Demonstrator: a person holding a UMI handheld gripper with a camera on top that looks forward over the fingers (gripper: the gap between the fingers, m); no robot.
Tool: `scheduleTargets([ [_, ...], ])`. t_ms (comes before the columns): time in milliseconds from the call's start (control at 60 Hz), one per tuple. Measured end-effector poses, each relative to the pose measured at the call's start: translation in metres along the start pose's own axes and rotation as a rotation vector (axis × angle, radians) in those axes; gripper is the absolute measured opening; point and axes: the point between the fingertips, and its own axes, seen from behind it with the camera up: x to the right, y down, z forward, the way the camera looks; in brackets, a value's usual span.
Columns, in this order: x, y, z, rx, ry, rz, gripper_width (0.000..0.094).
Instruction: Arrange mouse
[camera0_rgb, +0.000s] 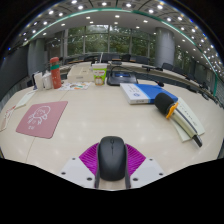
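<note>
A black computer mouse sits between my two fingers, its sides against the magenta pads. My gripper is shut on the mouse and holds it over the near part of a beige table. A pink mouse mat with a white drawing lies on the table ahead and to the left of the fingers.
A blue book on white papers lies ahead to the right, with a black and orange tool beside it. Boxes and small items stand at the table's far side. A tablet lies beyond the middle.
</note>
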Motion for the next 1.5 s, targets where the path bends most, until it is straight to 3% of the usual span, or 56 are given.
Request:
scheduleTargets([
  [167,0.000,-0.020,-0.016,0.018,0.056,0.011,0.0339],
  [400,-0.051,-0.166,-0.073,0.220,0.106,0.054,0.0338],
  [550,-0.151,-0.221,-0.060,0.251,0.051,0.043,0.0336],
  [767,-0.289,-0.178,0.018,0.120,-0.031,0.020,0.0337],
  [950,-0.317,-0.112,0.075,0.001,-0.008,-0.001,0.0345],
  [1167,-0.310,-0.083,0.083,-0.067,-0.010,0.035,0.0497],
  [1217,-0.307,-0.085,0.076,-0.078,-0.007,0.043,0.0647],
  [1267,-0.307,-0.092,0.062,-0.073,-0.015,0.046,0.0876],
  [1317,-0.306,-0.104,0.040,-0.054,-0.016,0.045,0.0844],
  [1500,-0.308,-0.144,-0.077,0.029,-0.009,0.012,0.0858],
])
